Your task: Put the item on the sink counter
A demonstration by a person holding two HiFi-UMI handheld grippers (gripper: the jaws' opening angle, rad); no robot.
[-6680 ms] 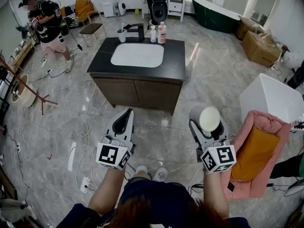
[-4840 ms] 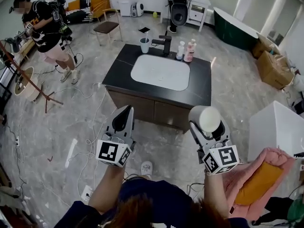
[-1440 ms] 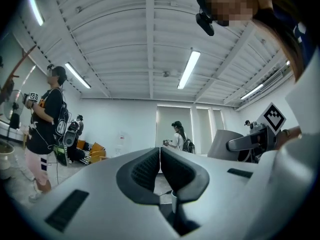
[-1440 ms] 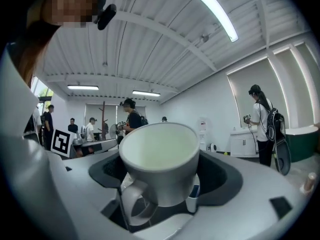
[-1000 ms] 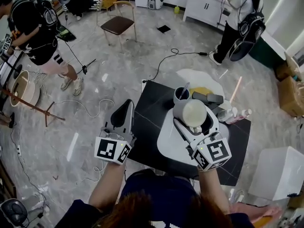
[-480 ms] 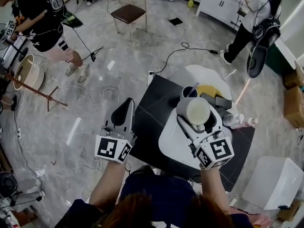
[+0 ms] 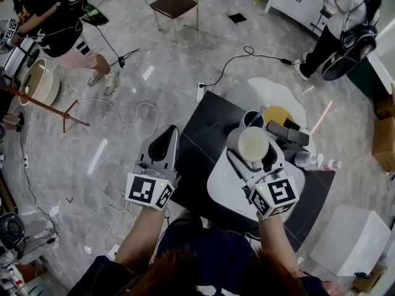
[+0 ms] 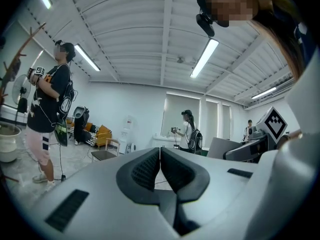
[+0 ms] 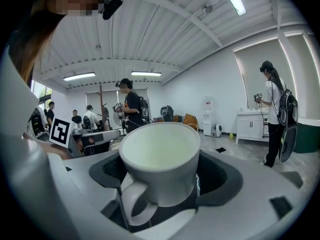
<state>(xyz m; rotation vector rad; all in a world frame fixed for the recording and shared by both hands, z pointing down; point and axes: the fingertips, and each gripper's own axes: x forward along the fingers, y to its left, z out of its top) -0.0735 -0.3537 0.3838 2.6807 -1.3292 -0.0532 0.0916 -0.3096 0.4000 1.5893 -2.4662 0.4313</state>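
Sink counter (image 7: 200, 137) below, mug (image 9: 159, 156) — in right claw (image 7: 254, 154)

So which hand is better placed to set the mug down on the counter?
The right gripper: its jaws hold the mug, seemingly above the counter. The left gripper is shut and empty.

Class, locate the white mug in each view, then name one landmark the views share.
Head view: white mug right of centre, over the basin.
Left gripper view: cannot be made out.
Right gripper view: centre, between the jaws.
Shared landmark: person with a backpack.
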